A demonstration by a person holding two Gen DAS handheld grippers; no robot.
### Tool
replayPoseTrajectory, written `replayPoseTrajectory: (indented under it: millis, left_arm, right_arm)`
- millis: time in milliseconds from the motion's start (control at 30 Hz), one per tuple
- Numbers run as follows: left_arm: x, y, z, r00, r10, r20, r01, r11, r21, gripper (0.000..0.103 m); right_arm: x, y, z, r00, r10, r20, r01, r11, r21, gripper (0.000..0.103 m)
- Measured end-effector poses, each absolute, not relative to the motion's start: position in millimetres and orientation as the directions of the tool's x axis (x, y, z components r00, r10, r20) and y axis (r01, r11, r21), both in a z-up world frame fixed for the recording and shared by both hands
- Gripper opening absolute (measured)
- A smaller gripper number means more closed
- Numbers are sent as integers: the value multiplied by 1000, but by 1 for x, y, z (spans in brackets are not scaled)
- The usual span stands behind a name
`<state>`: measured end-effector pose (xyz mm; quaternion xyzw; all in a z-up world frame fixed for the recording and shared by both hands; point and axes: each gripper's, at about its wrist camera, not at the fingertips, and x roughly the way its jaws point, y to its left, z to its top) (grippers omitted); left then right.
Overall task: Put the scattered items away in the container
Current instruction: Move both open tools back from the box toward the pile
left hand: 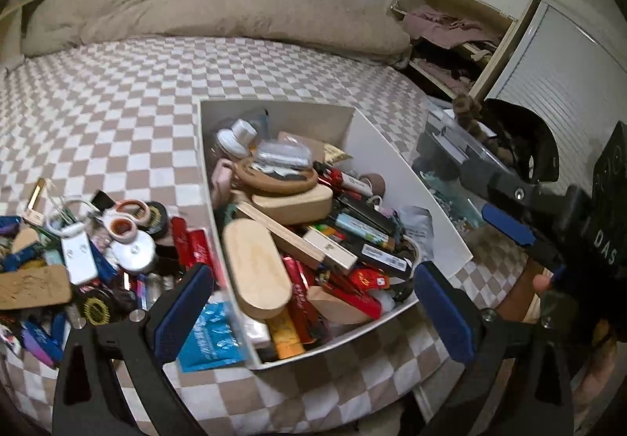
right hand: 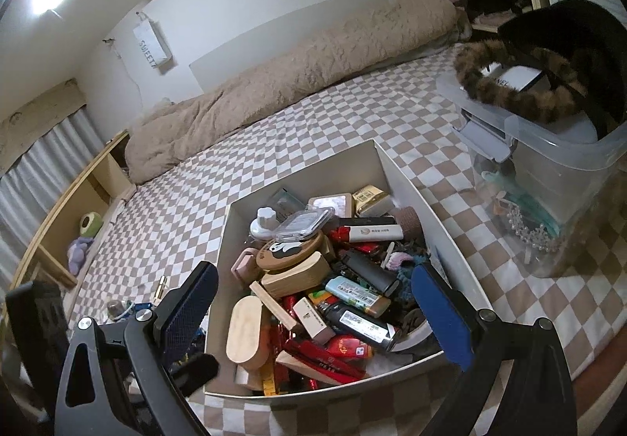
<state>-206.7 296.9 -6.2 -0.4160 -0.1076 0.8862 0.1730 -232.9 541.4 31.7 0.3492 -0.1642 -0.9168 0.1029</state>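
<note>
Hanging wall sign (right hand: 151, 40) reading "SWEET", white box (right hand: 395, 177) crammed

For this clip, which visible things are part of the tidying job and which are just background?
Part of the job:
- open white rectangular box, already heaped with small items
- scattered pile of small items on the bed to its left
- blue foil packet beside the box
- left gripper, right gripper, both open and empty

Just lying about:
- clear plastic storage bin
- leopard-print fur band
- beige fluffy duvet

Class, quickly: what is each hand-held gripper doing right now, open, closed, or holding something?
Left hand-held gripper: open, holding nothing, above the white box.
Right hand-held gripper: open, holding nothing, also above the box.
</note>
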Motion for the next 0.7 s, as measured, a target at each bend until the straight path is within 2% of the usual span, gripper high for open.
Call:
replayPoseTrajectory:
  millis: [700]
  left_arm:
    - [-171, 233, 23, -741, 293, -604, -244, -956, -165, 103]
  right_arm:
    - [-194, 474, 38, -764, -299, -571, 160, -946, 282, 99]
